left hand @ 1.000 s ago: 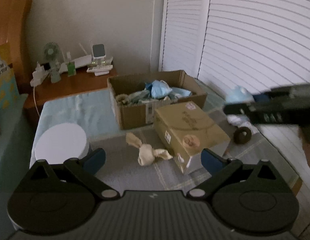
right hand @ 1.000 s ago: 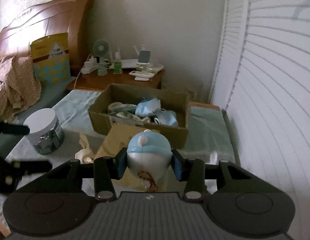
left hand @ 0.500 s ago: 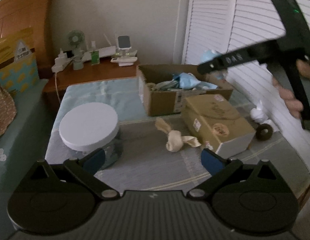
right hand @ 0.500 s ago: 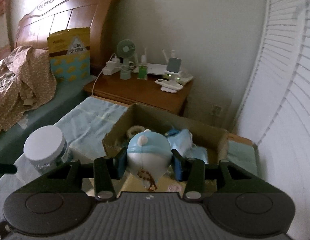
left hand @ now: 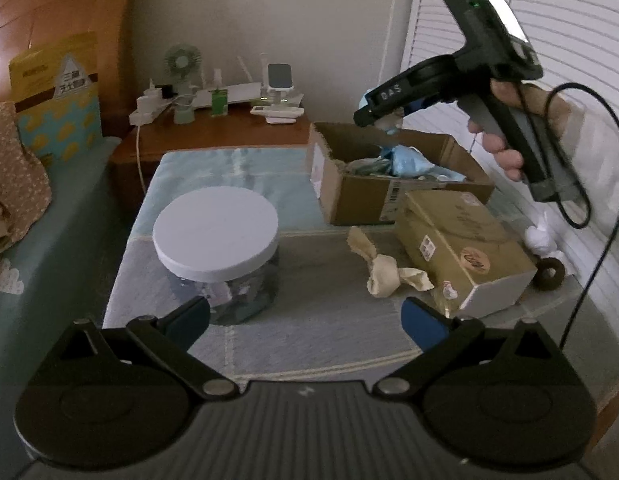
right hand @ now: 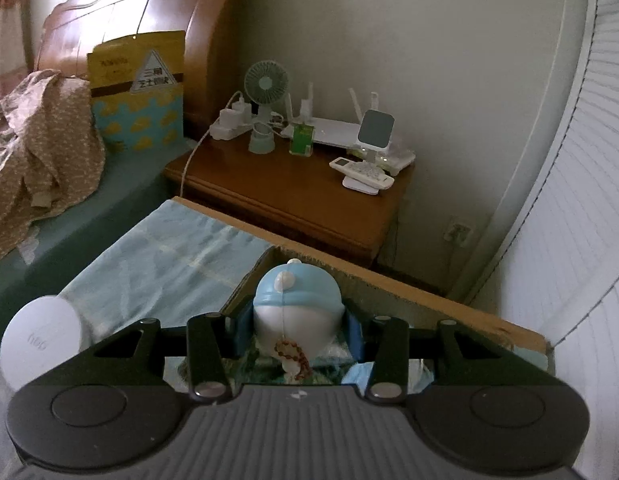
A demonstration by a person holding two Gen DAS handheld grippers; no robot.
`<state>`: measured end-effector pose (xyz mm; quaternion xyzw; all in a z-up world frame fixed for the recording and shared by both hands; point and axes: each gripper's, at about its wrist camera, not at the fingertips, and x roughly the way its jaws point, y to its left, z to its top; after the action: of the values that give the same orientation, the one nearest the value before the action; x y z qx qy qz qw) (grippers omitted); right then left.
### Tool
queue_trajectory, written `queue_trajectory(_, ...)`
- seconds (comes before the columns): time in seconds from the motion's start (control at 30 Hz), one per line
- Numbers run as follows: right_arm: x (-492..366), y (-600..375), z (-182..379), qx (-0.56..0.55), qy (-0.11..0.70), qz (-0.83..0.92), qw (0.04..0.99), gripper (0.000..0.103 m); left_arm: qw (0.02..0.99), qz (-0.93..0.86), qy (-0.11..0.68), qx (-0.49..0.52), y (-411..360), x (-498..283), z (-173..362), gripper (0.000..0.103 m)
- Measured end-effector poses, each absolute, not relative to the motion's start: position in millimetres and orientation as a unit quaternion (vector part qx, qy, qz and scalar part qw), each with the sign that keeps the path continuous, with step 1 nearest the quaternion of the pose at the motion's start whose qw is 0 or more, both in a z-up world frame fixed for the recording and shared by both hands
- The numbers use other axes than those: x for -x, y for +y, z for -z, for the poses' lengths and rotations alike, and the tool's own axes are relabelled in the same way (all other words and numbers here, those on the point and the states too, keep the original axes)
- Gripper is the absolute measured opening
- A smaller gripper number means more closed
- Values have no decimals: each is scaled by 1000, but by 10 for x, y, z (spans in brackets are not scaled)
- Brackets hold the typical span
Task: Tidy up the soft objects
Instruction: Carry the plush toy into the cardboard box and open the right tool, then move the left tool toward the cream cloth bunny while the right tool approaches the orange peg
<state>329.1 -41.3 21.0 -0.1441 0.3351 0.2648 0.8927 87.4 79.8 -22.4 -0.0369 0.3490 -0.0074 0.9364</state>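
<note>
Bedside table (left hand: 229,216), beige plush (left hand: 383,276) left view only, right gripper (right hand: 297,330) clamping blue toy (right hand: 297,300)

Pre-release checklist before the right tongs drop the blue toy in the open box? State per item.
1. Grip: right tongs clamp the blue and white plush toy from both sides: ok.
2. Position: toy is over the open cardboard box, as the left wrist view shows: ok.
3. Room in the box: soft blue items already inside, box not filled to the rim: ok.
4. Dangling bead loop free of the tongs: cannot tell.
5. Left tongs open, empty, well clear of the box: ok.
6. Cable behind the right hand free of snags: cannot tell.
</note>
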Motion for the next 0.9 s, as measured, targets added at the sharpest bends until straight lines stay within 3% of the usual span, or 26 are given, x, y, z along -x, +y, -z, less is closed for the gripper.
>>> queue_trajectory(0.03,-3326,-391,-196,142,334,-264,893,56,936,5,349,36,801,-868,224,101)
queue_trajectory(0.17,-3341,-395,-179,144,325,-264,896,91,936,5,351,36,796,-866,222,101)
queue_trajectory(0.27,-3264,-441,-211,144,318,-267,898,98,936,9,350,37,777,-859,216,101)
queue_trajectory(0.4,-3143,-526,-262,143,312,-267,901,103,936,14,349,39,753,-832,205,101)
queue_trajectory(0.9,-2462,-849,-432,118,305,-266,907,103,937,24,345,42,717,-712,164,101)
